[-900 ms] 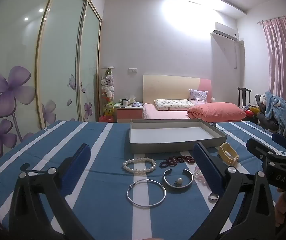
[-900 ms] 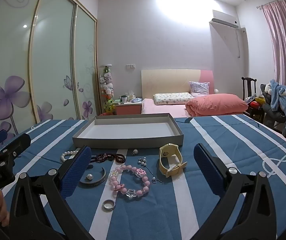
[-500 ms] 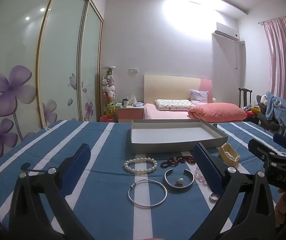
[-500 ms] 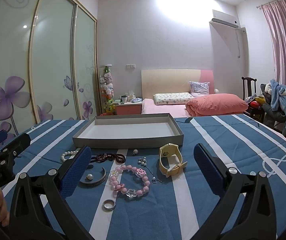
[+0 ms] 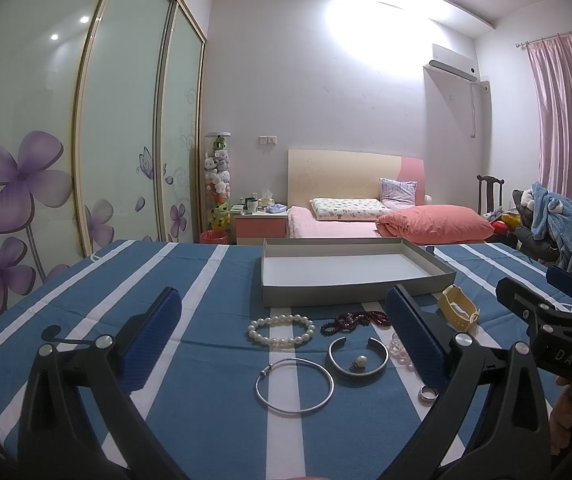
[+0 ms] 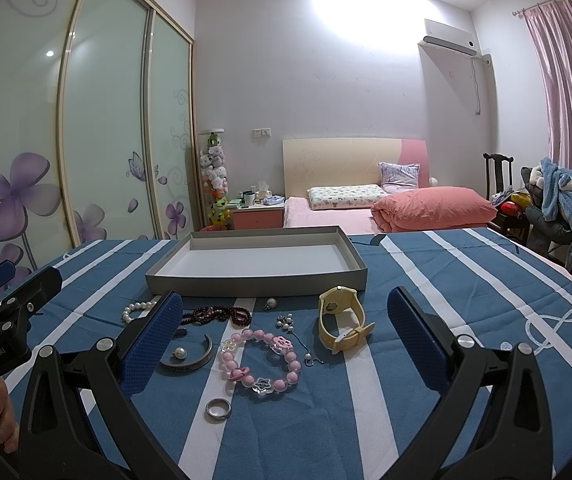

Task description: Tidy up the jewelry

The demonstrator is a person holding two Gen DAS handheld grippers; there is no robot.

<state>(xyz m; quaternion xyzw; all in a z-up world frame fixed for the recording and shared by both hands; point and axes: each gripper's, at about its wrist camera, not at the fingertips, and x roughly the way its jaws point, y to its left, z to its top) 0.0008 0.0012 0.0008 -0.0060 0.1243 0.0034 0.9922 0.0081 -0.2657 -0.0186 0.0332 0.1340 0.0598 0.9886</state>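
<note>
Jewelry lies loose on a blue striped cloth in front of an empty grey tray point(image 5: 350, 294) point(image 6: 253, 282). A pearl bracelet point(image 5: 281, 330), dark red beads point(image 5: 356, 320), a thin silver bangle point(image 5: 294, 386), a silver cuff point(image 5: 358, 364) with a pearl, a silver ring point(image 6: 218, 409), a pink bead bracelet point(image 6: 259, 360) and a yellow watch point(image 6: 342, 322) are spread out. My left gripper point(image 5: 281, 336) hovers open above the bangle and pearls. My right gripper point(image 6: 283, 338) hovers open above the pink bracelet. Neither holds anything.
The blue cloth with white stripes point(image 6: 426, 280) covers the table. Small pearl earrings and a chain point(image 6: 286, 322) lie by the watch. Behind are a bed point(image 5: 366, 216), a wardrobe with flower doors point(image 5: 85, 140) and a chair piled with clothes point(image 6: 558, 200).
</note>
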